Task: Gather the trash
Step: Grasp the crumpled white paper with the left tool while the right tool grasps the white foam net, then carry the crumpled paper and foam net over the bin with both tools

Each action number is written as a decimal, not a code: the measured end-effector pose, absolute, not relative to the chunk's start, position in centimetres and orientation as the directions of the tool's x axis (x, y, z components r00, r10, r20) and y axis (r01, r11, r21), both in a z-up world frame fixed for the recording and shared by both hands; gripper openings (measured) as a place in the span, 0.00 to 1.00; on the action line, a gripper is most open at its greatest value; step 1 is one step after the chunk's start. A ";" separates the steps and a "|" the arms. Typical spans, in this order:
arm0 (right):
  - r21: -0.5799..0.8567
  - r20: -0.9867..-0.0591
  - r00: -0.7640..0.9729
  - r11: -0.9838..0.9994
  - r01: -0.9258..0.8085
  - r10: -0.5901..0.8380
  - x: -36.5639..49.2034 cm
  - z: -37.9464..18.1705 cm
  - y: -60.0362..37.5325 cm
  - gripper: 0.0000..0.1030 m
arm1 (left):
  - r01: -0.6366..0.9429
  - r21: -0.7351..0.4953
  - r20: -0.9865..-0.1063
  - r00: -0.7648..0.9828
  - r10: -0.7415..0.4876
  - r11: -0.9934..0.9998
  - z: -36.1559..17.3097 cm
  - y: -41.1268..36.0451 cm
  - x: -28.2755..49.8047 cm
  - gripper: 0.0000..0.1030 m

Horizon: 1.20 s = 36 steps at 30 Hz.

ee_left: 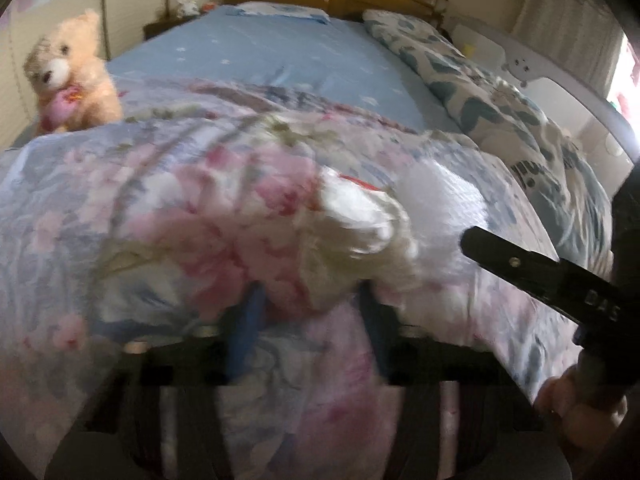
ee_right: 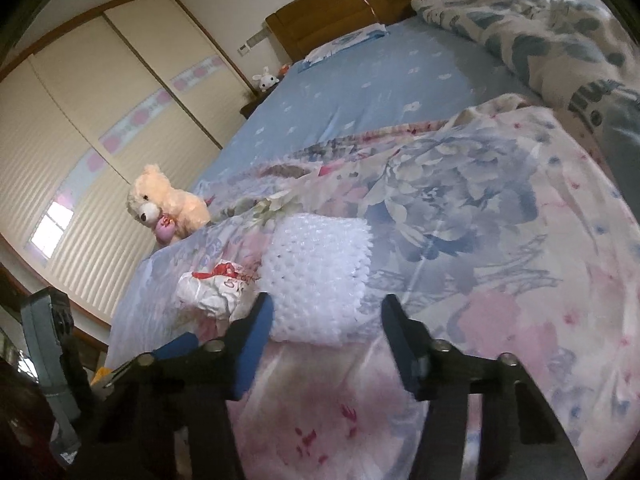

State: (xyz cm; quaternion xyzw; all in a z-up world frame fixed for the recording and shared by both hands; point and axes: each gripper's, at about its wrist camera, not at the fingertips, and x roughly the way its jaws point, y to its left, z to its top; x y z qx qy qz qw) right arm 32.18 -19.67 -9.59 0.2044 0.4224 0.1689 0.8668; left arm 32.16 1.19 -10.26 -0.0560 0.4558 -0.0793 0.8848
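Crumpled white wrapper (ee_right: 214,290) with red print lies on my floral quilt (ee_right: 480,216) at lower left of the right wrist view, touching a white bubble-wrap piece (ee_right: 320,276) just right of it. My right gripper (ee_right: 326,320) is part open with the bubble wrap's near edge between its blue fingers (ee_right: 254,344), pads apart from it. In the blurred left view my left gripper (ee_left: 310,304) looks narrowly set about the wrapper (ee_left: 352,220); grip unclear.
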 end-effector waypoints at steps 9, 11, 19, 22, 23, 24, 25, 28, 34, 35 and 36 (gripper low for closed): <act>0.523 -0.649 0.576 0.841 -0.136 0.497 30.7 -9.7 -20.4 0.09 | 0.097 -0.175 -0.784 0.589 -0.198 0.980 -9.6 1.1 30.4 0.14; 0.520 -0.641 0.585 0.842 -0.144 0.497 29.7 -9.2 -20.8 0.09 | 0.094 -0.184 -0.778 0.595 -0.203 0.978 -9.2 1.2 29.5 0.14; 0.520 -0.615 0.618 0.841 -0.147 0.489 25.4 -7.6 -22.9 0.09 | 0.114 -0.213 -0.761 0.603 -0.238 0.970 -7.8 0.0 26.1 0.14; 0.517 -0.612 0.627 0.844 -0.146 0.483 23.9 -7.2 -23.5 0.09 | 0.131 -0.217 -0.759 0.600 -0.252 0.967 -7.4 -0.9 24.6 0.14; 0.517 -0.610 0.629 0.844 -0.144 0.481 23.2 -7.1 -23.8 0.09 | 0.136 -0.215 -0.759 0.600 -0.253 0.967 -7.4 -1.3 24.1 0.14; 0.516 -0.609 0.632 0.845 -0.144 0.479 22.6 -7.0 -24.1 0.09 | 0.145 -0.211 -0.758 0.600 -0.256 0.967 -7.3 -1.8 23.5 0.14; 0.515 -0.608 0.634 0.845 -0.143 0.478 22.0 -6.9 -24.3 0.09 | 0.149 -0.210 -0.758 0.599 -0.257 0.966 -7.2 -2.1 23.1 0.14; 0.510 -0.607 0.641 0.849 -0.138 0.469 20.3 -6.8 -25.2 0.09 | 0.168 -0.211 -0.758 0.594 -0.270 0.963 -7.0 -3.2 21.8 0.14; 0.508 -0.602 0.664 0.854 -0.111 0.444 17.2 -6.2 -27.4 0.09 | 0.201 -0.211 -0.758 0.584 -0.290 0.957 -6.7 -5.4 19.7 0.14; 0.511 -0.599 0.669 0.853 -0.105 0.441 16.7 -6.1 -27.9 0.09 | 0.213 -0.208 -0.758 0.581 -0.295 0.955 -6.7 -6.0 19.3 0.14; 0.514 -0.597 0.672 0.852 -0.100 0.438 16.2 -6.0 -28.3 0.09 | 0.221 -0.205 -0.759 0.579 -0.297 0.953 -6.6 -6.4 19.0 0.14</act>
